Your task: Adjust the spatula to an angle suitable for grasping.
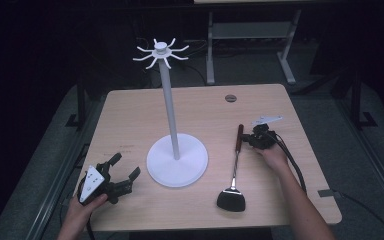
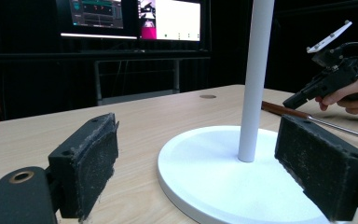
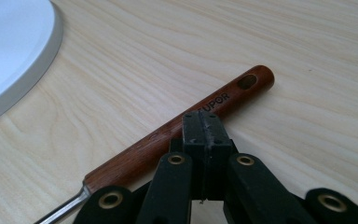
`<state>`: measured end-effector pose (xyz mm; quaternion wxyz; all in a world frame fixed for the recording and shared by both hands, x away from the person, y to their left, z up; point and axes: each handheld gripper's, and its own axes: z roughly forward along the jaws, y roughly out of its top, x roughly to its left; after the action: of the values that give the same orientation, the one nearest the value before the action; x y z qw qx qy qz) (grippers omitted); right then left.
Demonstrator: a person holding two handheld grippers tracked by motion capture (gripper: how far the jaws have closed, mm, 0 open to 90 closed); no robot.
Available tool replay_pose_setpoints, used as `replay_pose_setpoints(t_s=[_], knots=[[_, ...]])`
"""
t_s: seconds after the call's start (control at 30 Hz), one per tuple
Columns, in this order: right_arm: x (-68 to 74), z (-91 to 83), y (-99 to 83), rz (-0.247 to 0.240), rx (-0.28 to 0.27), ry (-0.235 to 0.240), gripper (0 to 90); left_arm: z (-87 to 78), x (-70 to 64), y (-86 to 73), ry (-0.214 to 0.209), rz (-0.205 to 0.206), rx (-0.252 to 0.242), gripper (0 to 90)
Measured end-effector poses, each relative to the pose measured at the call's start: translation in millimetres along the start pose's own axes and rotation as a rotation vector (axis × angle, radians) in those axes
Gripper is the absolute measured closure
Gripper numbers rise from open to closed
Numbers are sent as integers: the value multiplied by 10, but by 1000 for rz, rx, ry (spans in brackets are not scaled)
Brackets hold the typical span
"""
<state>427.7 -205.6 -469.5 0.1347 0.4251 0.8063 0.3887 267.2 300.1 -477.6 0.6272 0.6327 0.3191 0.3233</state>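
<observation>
Lying on the wooden bench at about four o'clock from the white hook stand, the spatula points its brown wooden handle toward twelve o'clock and its black blade toward six. The right claw sits at the handle's upper end, at three o'clock of it; in the right gripper view its jaws are pressed flat together with nothing between them, tips just above or against the wood. The left claw rests near the bench's seven o'clock corner, jaws spread wide, facing the stand's round base.
</observation>
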Motion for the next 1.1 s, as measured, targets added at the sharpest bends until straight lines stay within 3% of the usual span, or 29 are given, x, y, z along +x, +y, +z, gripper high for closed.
replay_pose_setpoints(t_s=[1.1], knots=[[373,139,85,-115,32,87,897,0,-2,0,0,0,-1,126]])
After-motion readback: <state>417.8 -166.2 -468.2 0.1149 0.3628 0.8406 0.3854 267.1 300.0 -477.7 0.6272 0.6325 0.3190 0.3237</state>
